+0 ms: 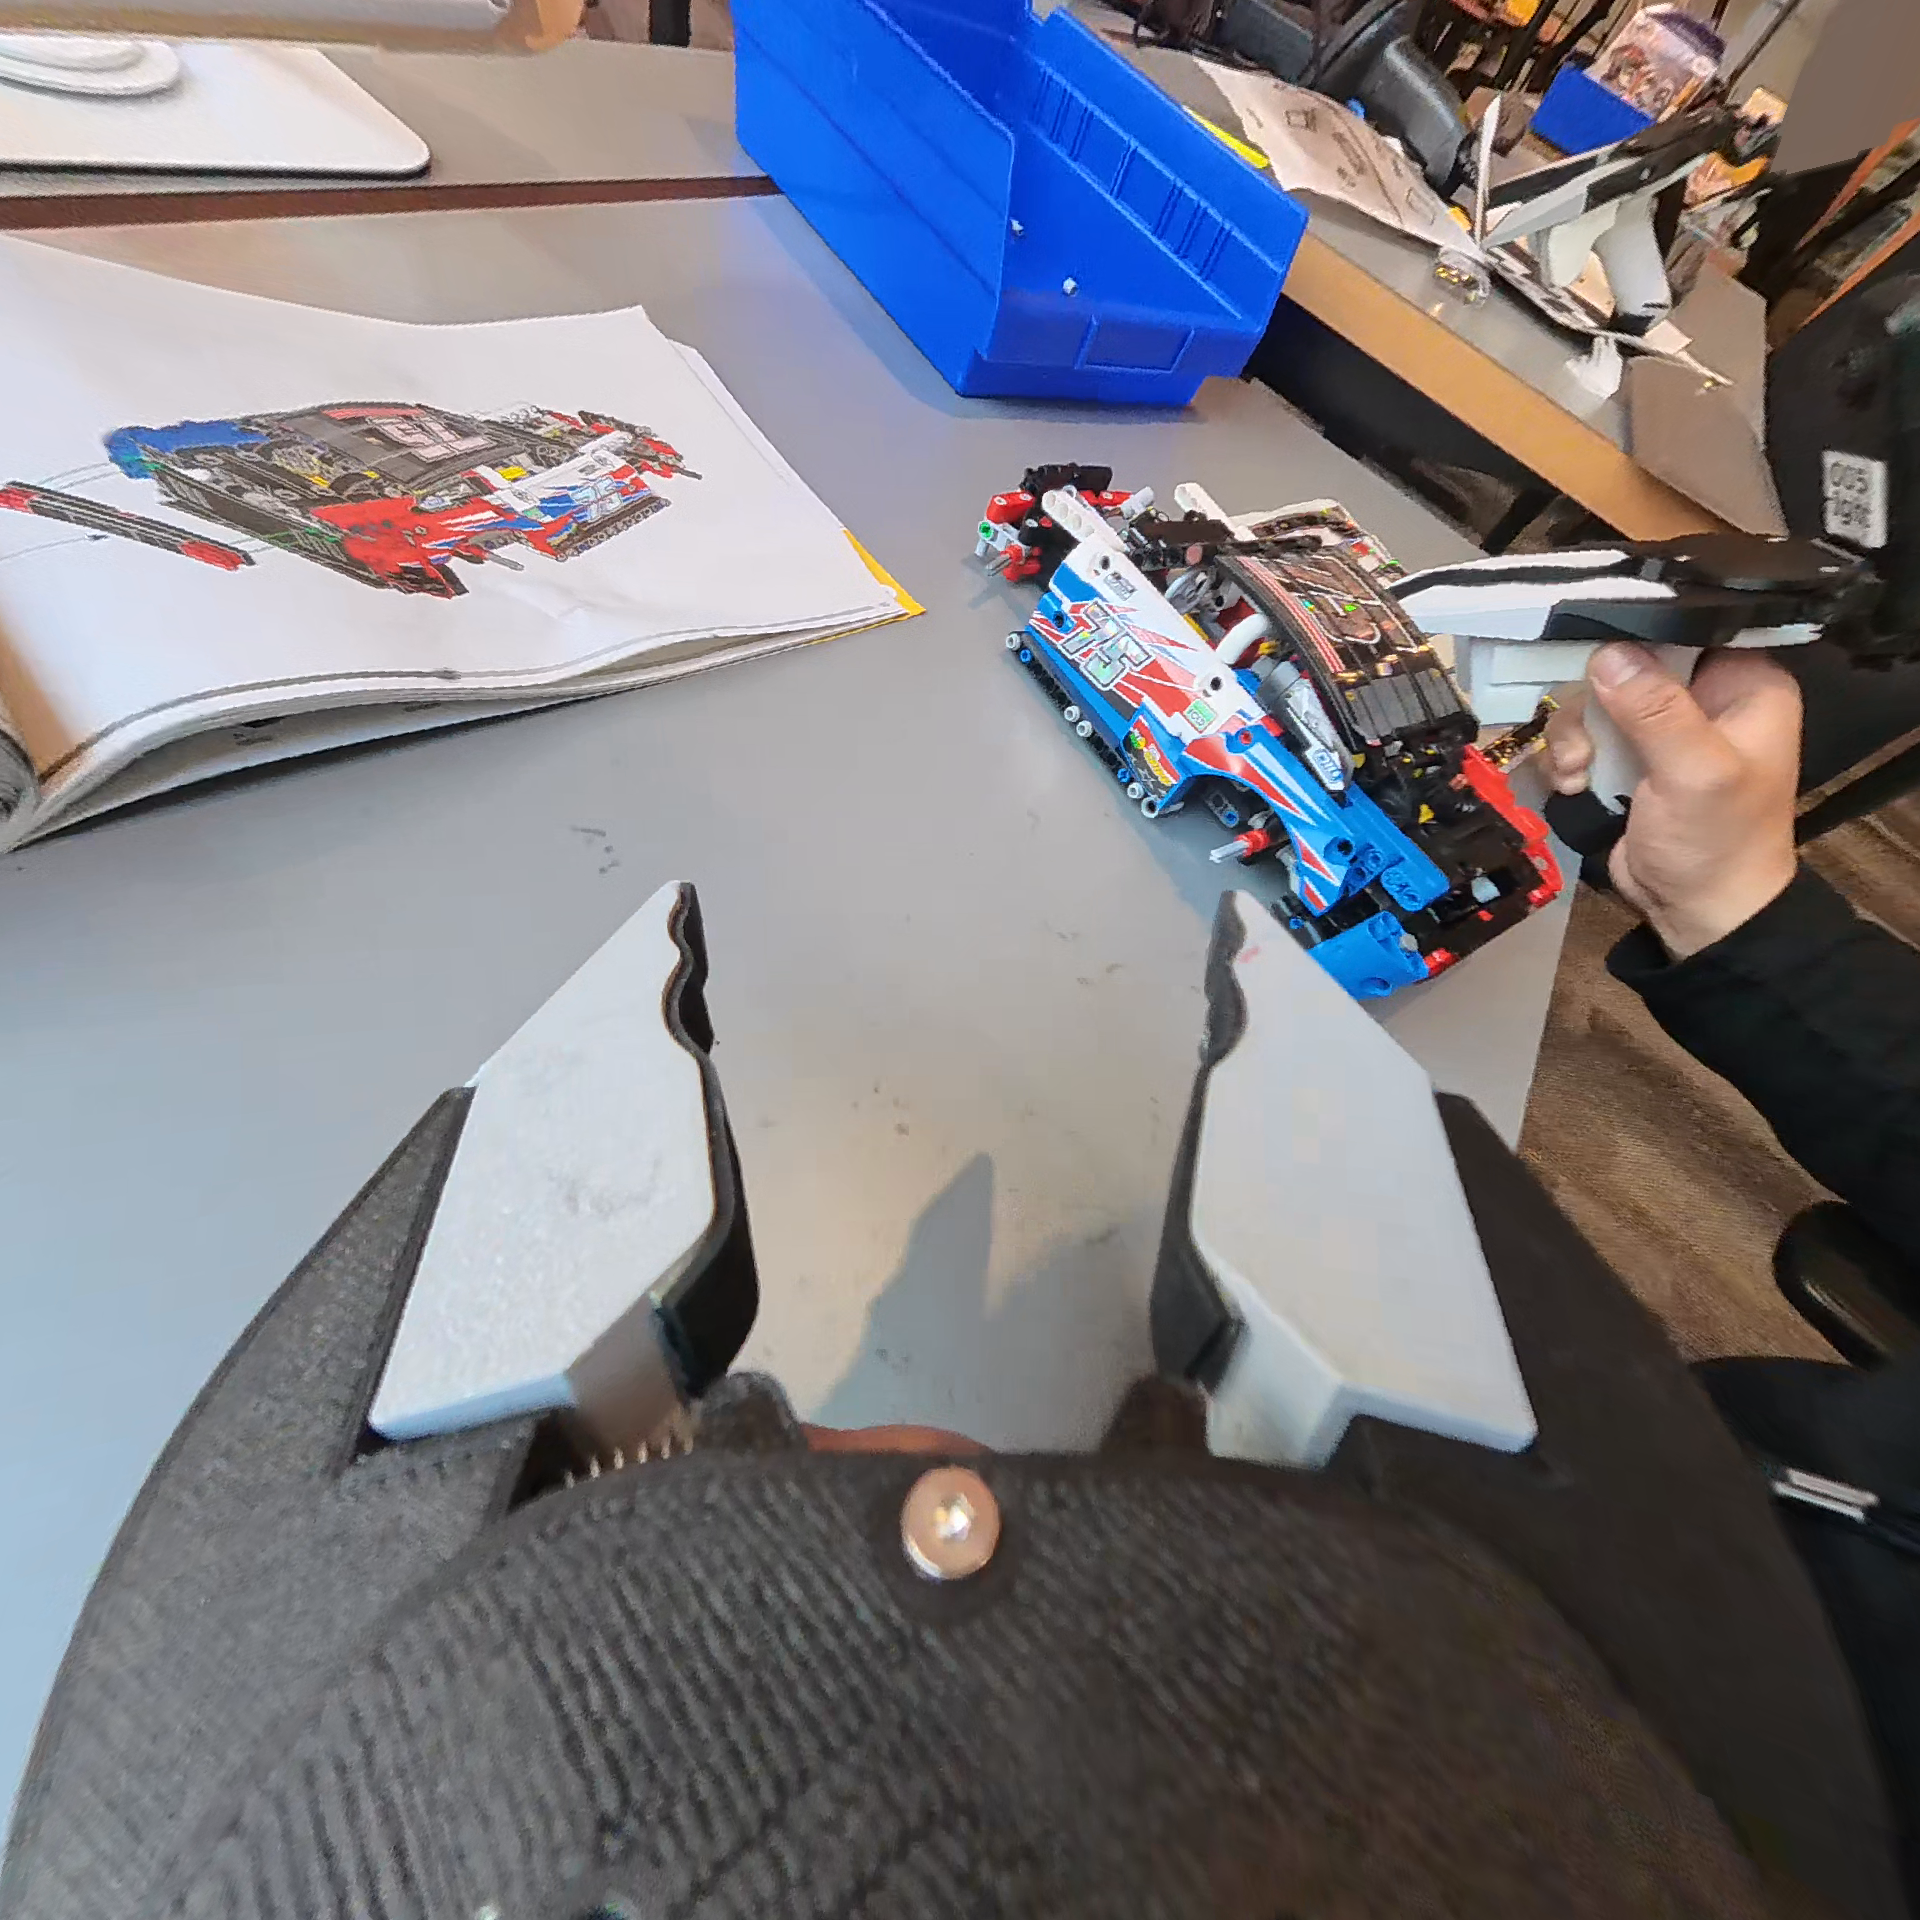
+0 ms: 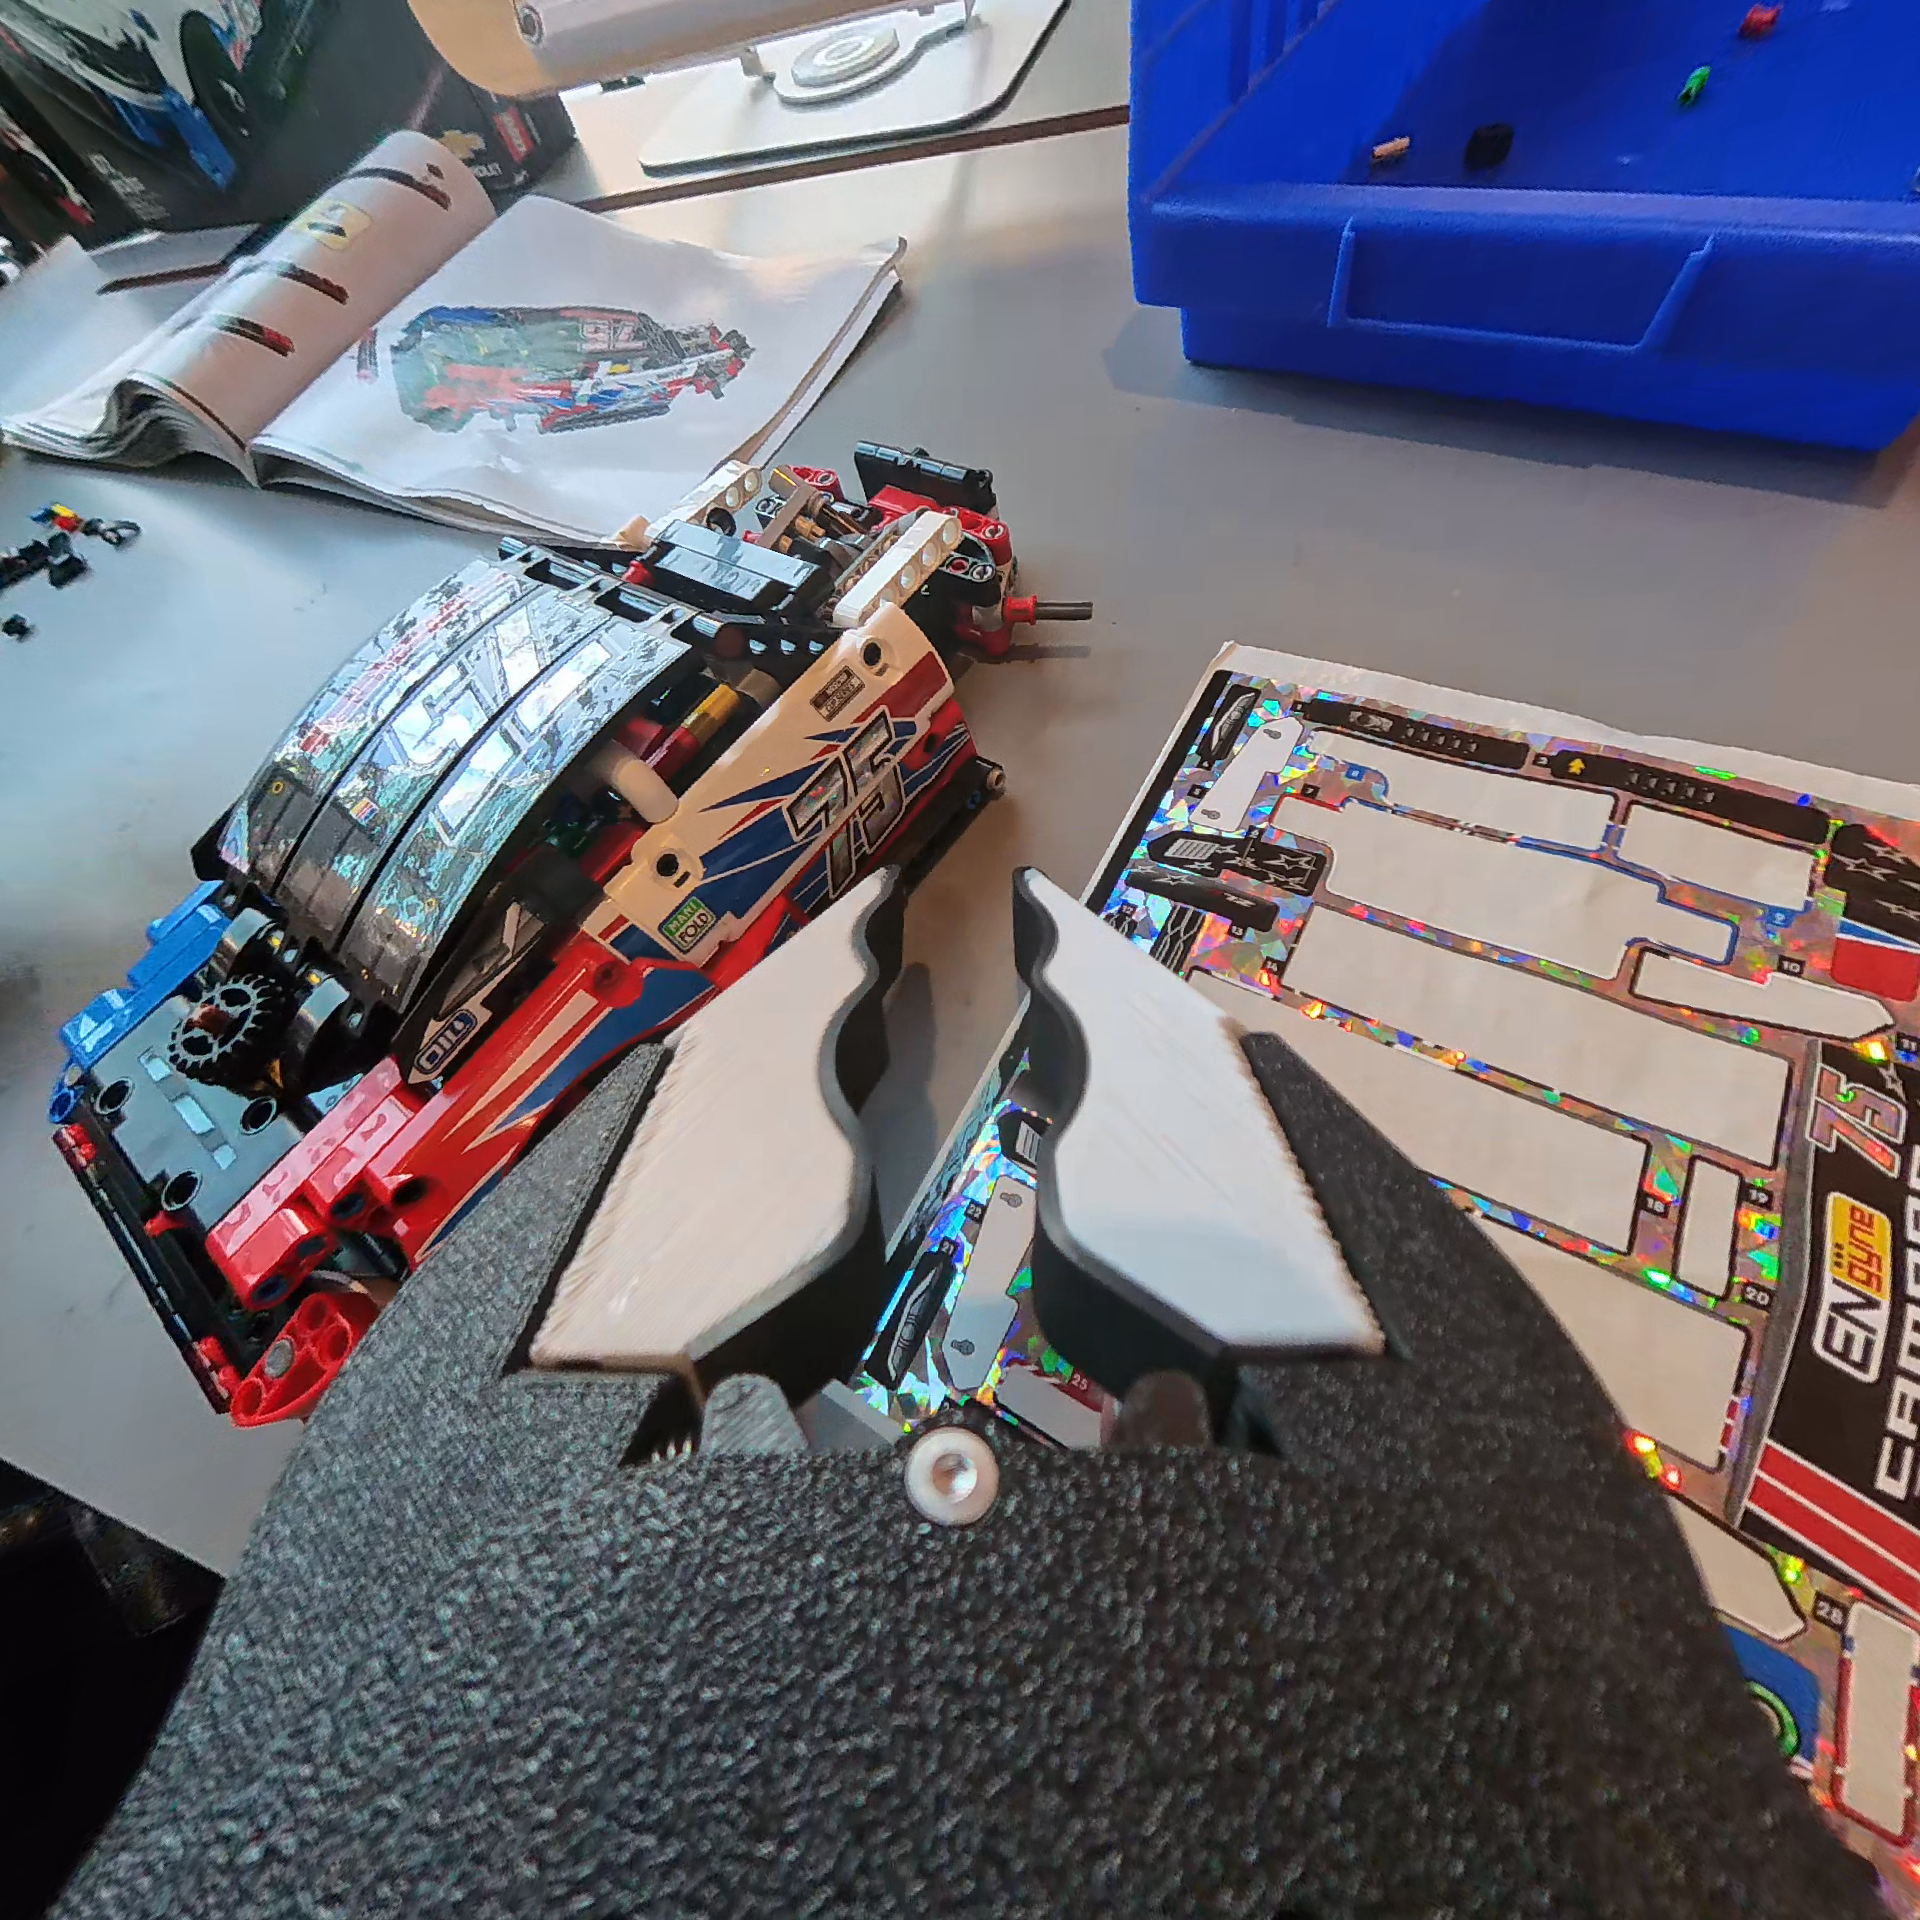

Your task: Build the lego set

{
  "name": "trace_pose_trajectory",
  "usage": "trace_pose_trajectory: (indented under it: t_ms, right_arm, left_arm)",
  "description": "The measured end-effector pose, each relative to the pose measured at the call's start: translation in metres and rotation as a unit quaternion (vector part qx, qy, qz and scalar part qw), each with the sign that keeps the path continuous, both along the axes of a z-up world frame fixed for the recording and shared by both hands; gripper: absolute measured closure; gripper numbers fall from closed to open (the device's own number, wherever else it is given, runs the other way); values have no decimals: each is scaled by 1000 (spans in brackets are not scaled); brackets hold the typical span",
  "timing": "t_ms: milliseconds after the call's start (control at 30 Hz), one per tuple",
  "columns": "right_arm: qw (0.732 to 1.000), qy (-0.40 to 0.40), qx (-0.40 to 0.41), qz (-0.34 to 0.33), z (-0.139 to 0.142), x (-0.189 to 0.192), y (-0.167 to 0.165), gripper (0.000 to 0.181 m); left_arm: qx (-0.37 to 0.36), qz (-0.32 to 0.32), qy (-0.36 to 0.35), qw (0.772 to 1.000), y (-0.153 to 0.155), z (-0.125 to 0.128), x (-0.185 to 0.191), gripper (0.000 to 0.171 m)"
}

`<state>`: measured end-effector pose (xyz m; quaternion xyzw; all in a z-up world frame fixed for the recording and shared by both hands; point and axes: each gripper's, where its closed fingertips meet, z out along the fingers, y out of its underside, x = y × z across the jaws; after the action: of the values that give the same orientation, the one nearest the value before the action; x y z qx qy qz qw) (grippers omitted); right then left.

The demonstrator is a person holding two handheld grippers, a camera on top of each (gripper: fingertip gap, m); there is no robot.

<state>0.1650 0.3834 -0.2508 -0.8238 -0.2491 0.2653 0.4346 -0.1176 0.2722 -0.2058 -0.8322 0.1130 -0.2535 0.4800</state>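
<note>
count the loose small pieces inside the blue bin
4 show in the blue bin: red piece at the top, green piece below it, black piece and tan piece lower left. More may be out of frame.

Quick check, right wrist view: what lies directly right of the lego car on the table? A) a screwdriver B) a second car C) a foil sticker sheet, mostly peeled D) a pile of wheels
C: the sticker sheet lies flat on the grey table just right of the lego car, with most of its shapes already blank, and the right tongs hang open above its left edge.
</note>
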Motion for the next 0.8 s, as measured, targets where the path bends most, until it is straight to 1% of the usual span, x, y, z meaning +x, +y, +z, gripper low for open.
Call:
trace_pose_trajectory:
  t_ms: [167,267,333,567,633,700,733,767,800]
  right_arm:
    - [1000,-2,0,1,0,0,0,162]
    - [1000,0,-1,2,0,0,0,162]
    - [1000,0,-3,2,-1,0,0,161]
    - [1000,-3,-5,3,-2,-1,-1,161]
    - [1000,-2,-8,6,-2,-2,-1,161]
    - [1000,-2,-12,9,-3,-2,-1,159]
    - [1000,-2,-11,13,-3,-3,-2,156]
    - [1000,0,-2,23,0,-6,-4,153]
    - [999,4,15,38,5,-9,-8,155]
  left_arm:
    - [7,35,39,999,11,12,-29,78]
    - [3,50,68,996,29,17,-46,77]
    - [-7,47,97,994,48,15,-55,77]
    - [-82,32,174,981,126,-14,-78,76]
    - [-103,22,195,975,145,-27,-77,75]
    - [-138,-2,197,971,155,-42,-65,74]
    - [-157,-14,192,969,156,-47,-57,73]
    - [-170,-32,175,969,153,-46,-43,74]
    - [-166,-66,149,972,144,-40,-22,78]
